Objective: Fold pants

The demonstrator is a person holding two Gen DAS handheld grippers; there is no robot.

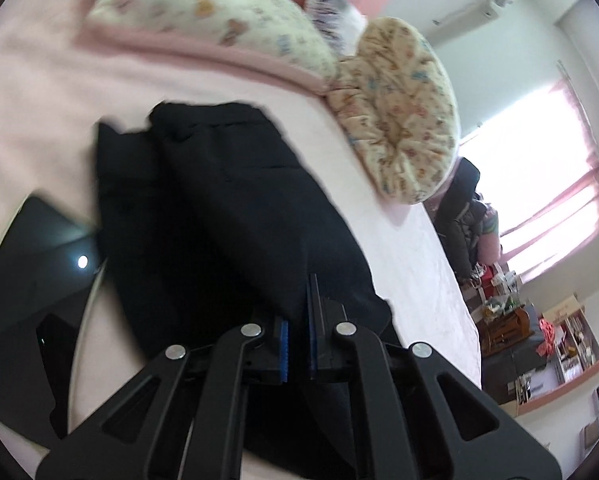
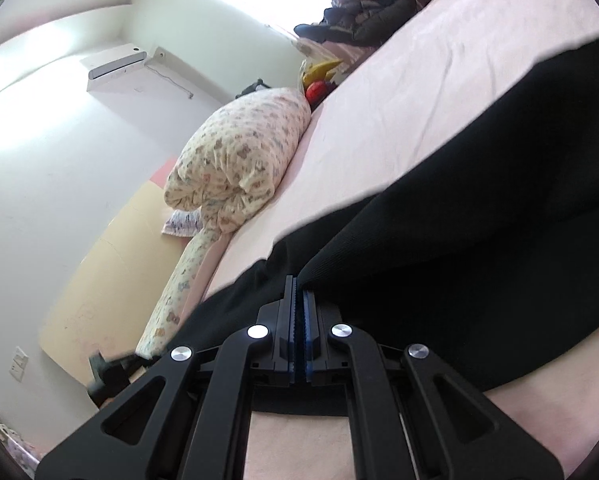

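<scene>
Black pants (image 1: 227, 184) lie in a long, partly doubled strip on the pink bed sheet (image 1: 39, 112). In the left wrist view, my left gripper (image 1: 299, 300) is shut on the near end of the pants, and dark cloth runs between its blue pads (image 1: 285, 340) and drapes over the left finger. In the right wrist view, my right gripper (image 2: 298, 284) is shut on a ribbed edge of the pants (image 2: 479, 208), lifted a little off the pink sheet (image 2: 399, 92). The cloth spreads away to the right.
Two printed pillows (image 1: 203, 12) (image 1: 399, 120) lie at the head of the bed; one pillow (image 2: 239, 152) also shows in the right wrist view. A flat glossy black object (image 1: 31, 264) sits left of the pants. Dark clothes (image 2: 363, 12) are piled beyond the bed, near a cluttered shelf (image 1: 539, 332).
</scene>
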